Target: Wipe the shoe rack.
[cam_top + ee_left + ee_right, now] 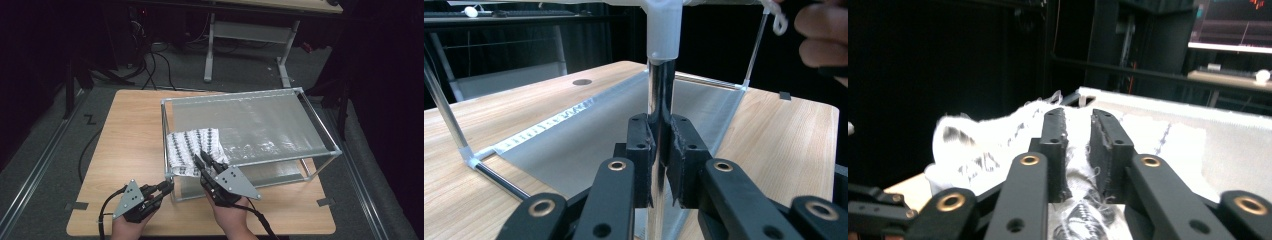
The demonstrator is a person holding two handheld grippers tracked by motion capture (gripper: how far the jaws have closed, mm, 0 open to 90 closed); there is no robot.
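My cloth (194, 150) is white w/ rows of black print, frayed at the edges (threads stick out in my right gripper view). It lies draped over the near-left corner of the rack's top shelf, rumpled, one side hanging past the shelf's edge. The rack (320, 131) is a low frame of thin metal rods w/ white corner joints and two silvery mesh shelves, standing on the wooden table. Its near-left corner post (660, 95) stands upright, shiny.

Left gripper (162, 189) clamped, right gripper (202, 161) nearly closed
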